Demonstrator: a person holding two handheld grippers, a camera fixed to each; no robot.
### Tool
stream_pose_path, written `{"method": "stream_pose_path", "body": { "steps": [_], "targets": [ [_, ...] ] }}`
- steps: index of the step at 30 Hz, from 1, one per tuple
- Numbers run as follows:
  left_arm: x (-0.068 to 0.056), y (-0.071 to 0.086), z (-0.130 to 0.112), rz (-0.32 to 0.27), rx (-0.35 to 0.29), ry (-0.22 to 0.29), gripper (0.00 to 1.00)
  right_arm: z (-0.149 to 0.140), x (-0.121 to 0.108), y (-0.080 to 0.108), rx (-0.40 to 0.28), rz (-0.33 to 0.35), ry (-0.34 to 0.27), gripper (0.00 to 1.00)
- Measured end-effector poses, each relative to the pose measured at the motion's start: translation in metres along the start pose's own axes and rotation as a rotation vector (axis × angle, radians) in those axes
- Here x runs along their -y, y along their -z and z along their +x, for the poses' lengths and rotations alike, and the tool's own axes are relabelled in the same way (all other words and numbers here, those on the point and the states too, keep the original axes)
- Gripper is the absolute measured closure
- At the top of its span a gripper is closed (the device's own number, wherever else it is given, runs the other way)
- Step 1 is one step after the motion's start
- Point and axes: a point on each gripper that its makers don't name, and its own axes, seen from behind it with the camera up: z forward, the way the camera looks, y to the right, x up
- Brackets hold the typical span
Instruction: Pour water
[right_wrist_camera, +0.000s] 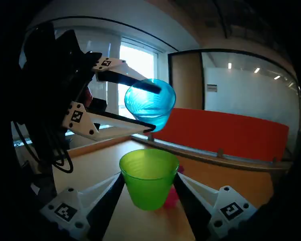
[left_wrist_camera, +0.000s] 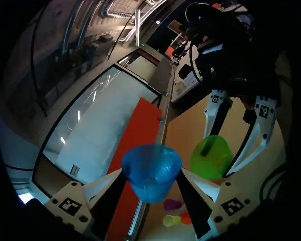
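My left gripper (left_wrist_camera: 151,176) is shut on a translucent blue cup (left_wrist_camera: 151,170), a finger pressing on each side. In the right gripper view the blue cup (right_wrist_camera: 150,102) hangs tilted, its mouth turned toward the camera, above and just behind the green cup (right_wrist_camera: 149,178); the left gripper (right_wrist_camera: 155,108) clamps it from both sides. My right gripper (right_wrist_camera: 149,176) is shut on the green cup, which stands upright over the wooden table (right_wrist_camera: 150,225). In the left gripper view the green cup (left_wrist_camera: 210,156) sits lower right, between the right gripper's (left_wrist_camera: 216,160) white fingers. I cannot tell if either cup holds water.
Small purple (left_wrist_camera: 172,205), yellow (left_wrist_camera: 170,220) and orange (left_wrist_camera: 186,217) cups lie on the table (left_wrist_camera: 190,128) below. A pink object (right_wrist_camera: 171,199) sits behind the green cup. An orange partition (right_wrist_camera: 230,128) lines the table's far edge. Black cables (right_wrist_camera: 58,156) hang from the left gripper.
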Motion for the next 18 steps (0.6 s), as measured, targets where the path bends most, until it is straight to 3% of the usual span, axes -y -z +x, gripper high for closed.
{"method": "stream_pose_path", "body": {
  "steps": [18],
  "targets": [
    [-0.0021, -0.0026, 0.0035, 0.008, -0.002, -0.06, 0.16, 0.0014, 0.0005, 0.0017, -0.003, -0.002, 0.0, 0.13]
  ]
}}
